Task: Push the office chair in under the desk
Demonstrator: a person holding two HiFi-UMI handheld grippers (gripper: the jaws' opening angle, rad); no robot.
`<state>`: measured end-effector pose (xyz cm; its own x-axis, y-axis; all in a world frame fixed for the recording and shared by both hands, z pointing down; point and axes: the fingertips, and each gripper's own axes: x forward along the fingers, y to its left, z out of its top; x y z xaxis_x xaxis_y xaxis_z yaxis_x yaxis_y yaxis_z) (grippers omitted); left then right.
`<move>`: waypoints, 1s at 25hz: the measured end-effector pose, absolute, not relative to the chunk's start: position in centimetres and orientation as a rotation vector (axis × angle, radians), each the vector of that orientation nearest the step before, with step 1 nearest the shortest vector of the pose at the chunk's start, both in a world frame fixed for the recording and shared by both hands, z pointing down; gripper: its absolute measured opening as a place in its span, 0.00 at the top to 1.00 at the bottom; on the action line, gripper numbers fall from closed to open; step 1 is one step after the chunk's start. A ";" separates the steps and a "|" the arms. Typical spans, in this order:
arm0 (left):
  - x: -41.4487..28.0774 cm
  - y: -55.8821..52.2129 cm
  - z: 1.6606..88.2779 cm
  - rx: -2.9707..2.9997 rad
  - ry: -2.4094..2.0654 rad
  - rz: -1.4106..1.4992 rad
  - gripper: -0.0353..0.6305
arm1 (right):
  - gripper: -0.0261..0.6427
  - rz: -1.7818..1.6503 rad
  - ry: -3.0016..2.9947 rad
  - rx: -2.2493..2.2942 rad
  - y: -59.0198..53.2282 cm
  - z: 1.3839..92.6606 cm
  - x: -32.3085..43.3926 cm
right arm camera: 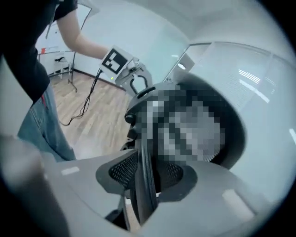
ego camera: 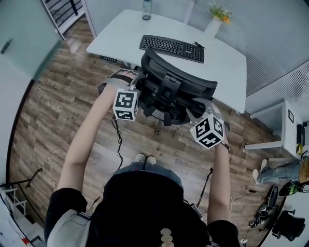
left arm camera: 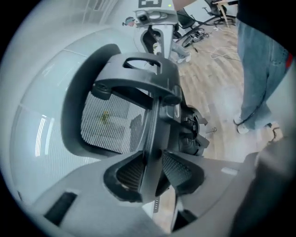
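chair (ego camera: 164, 99): stiff, should roll freely (backrest (ego camera: 190, 83) may tilt) | hold: backrest side edges | left gripper (left arm camera: 152, 172), right gripper (right arm camera: 145, 175): jaws clenched there

Black mesh office chair (ego camera: 176, 82); white desk (ego camera: 120, 36); brown plank floor (ego camera: 58, 96)

In the head view the office chair (ego camera: 176, 84) hides its seat and most of its base under its backrest. The top edge cuts off the bottle (ego camera: 147, 9), the right edge a person's legs (ego camera: 277, 172).
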<state>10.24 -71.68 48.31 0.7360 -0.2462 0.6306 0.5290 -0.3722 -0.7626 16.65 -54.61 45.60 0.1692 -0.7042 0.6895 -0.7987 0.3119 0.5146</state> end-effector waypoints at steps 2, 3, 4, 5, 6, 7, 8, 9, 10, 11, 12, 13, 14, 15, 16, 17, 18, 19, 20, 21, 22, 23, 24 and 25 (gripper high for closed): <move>9.6 -71.7 47.1 -1.841 -0.161 -0.795 0.83 | 0.76 0.127 -1.622 1.537 -54.4 44.0 16.4; 9.2 -71.6 46.5 -1.879 -0.128 -0.773 0.89 | 0.76 0.135 -1.659 1.602 -54.4 43.3 16.3; 8.9 -71.6 46.0 -1.924 -0.098 -0.748 0.90 | 0.77 0.144 -1.698 1.672 -54.4 42.7 16.3; 8.6 -71.5 45.4 -1.979 -0.067 -0.718 0.91 | 0.77 0.152 -1.736 1.745 -54.3 42.0 16.3; 8.4 -71.4 44.7 -2.046 -0.032 -0.684 0.93 | 0.79 0.157 -1.771 1.820 -54.3 41.4 16.3; 8.1 -71.4 43.9 -2.121 0.007 -0.644 0.93 | 0.80 0.158 -1.802 1.897 -54.3 40.8 16.4; 7.8 -71.4 43.1 -2.204 0.051 -0.602 0.93 | 0.81 0.154 -1.830 1.975 -54.3 40.1 16.6; 7.6 -71.5 42.2 -2.292 0.098 -0.553 0.93 | 0.84 0.147 -1.852 2.055 -54.3 39.5 16.8; 7.4 -71.6 41.2 -2.382 0.149 -0.493 0.93 | 0.85 0.137 -1.868 2.134 -54.2 39.0 17.0; 7.2 -71.7 40.0 -2.472 0.200 -0.421 0.94 | 0.86 0.123 -1.876 2.212 -54.1 38.5 17.3; 7.1 -71.8 38.9 -2.558 0.248 -0.340 0.94 | 0.88 0.102 -1.877 2.289 -53.9 38.0 17.7; 7.0 -71.9 37.8 -2.638 0.290 -0.259 0.94 | 0.89 0.077 -1.873 2.362 -53.7 37.5 17.9; 6.8 -72.0 36.7 -2.710 0.326 -0.182 0.94 | 0.90 0.050 -1.864 2.430 -53.5 37.0 18.1; 6.7 -72.1 36.0 -2.774 0.355 -0.115 0.94 | 0.92 0.020 -1.850 2.493 -53.3 36.5 18.3; 6.6 -72.2 35.5 -2.831 0.378 -0.057 0.94 | 0.93 -0.010 -1.831 2.552 -53.0 36.1 18.5; 6.6 -72.3 35.3 -2.883 0.395 -0.010 0.94 | 0.94 -0.038 -1.807 2.607 -52.7 35.8 18.7; 6.5 -72.4 35.3 -2.931 0.407 0.029 0.94 | 0.94 -0.063 -1.780 2.657 -52.4 35.5 18.9; 6.5 -72.4 35.4 -2.973 0.417 0.062 0.94 | 0.94 -0.082 -1.752 2.701 -52.2 35.4 19.1; 6.5 -72.4 35.6 -3.005 0.427 0.088 0.94 | 0.94 -0.096 -1.725 2.737 -51.9 35.3 19.3; 6.4 -72.4 35.8 -3.023 0.438 0.101 0.94 | 0.94 -0.105 -1.699 2.765 -51.7 35.3 19.5; 6.4 -72.4 36.1 -3.029 0.451 0.103 0.94 | 0.94 -0.112 -1.675 2.784 -51.5 35.3 19.6; 6.4 -72.3 36.3 -3.027 0.462 0.097 0.94 | 0.94 -0.117 -1.655 2.798 -51.3 35.4 19.7; 6.3 -72.2 36.5 -3.022 0.468 0.088 0.94 | 0.94 -0.120 -1.640 2.810 -51.1 35.4 19.8; 6.4 -72.0 36.7 -3.020 0.466 0.078 0.94 | 0.94 -0.120 -1.630 2.821 -51.0 35.5 19.8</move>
